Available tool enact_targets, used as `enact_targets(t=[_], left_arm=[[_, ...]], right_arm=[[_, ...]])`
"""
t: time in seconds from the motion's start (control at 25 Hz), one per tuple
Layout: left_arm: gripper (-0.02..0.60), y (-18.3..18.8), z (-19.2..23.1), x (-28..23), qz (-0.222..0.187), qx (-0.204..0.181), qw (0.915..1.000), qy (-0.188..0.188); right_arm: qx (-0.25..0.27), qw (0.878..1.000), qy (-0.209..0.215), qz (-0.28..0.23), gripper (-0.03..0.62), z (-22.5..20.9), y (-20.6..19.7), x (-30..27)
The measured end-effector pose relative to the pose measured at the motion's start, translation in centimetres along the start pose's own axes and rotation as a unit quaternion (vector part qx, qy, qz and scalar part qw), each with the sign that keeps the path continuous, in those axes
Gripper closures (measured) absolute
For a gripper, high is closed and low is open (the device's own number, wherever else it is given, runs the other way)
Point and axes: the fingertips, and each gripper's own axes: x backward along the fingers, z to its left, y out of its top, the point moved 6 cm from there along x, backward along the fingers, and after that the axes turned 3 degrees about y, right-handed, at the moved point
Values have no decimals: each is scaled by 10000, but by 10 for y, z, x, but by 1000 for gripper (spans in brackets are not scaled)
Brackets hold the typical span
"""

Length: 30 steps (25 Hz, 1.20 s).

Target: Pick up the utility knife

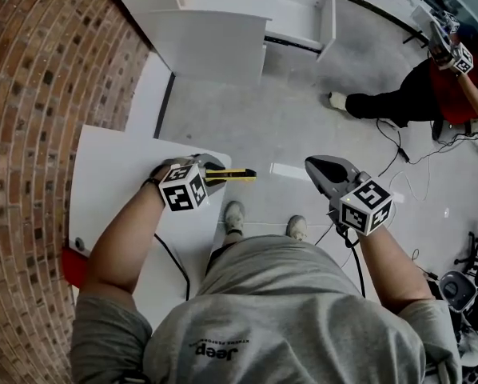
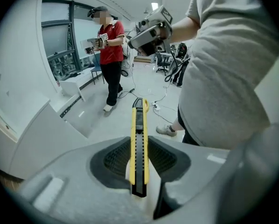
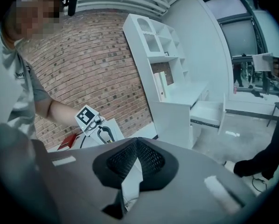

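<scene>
We stand at the white worktop. Our left tongs grip the yellow knife, held in the air past the worktop's edge. Our right tongs are pinched together, empty.

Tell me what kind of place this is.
Likely an indoor lab or studio set, not a home: a brick wall, a white desk-and-shelf unit with an open drawer, and loose cables across a polished grey floor.
</scene>
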Motion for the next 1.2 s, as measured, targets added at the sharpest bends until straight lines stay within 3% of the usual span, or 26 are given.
enact_targets(t=[0.32, 0.52, 0.84, 1.2], left_arm=[[466, 78, 13, 6, -715, 112, 9974, 65], [466, 127, 10, 8, -1302, 476, 9903, 59], [465, 197, -2, 8, -2276, 912, 9695, -46], [465, 256, -14, 8, -3221, 1296, 9377, -154]], right_arm=[[-87, 9982, -470, -360, 583, -26, 3, 61], [-158, 9961, -696, -525, 583, -38, 2, 101], [-219, 9907, -1021, -872, 583, -48, -3, 155], [-246, 9863, -1166, -1140, 583, -53, -3, 195]])
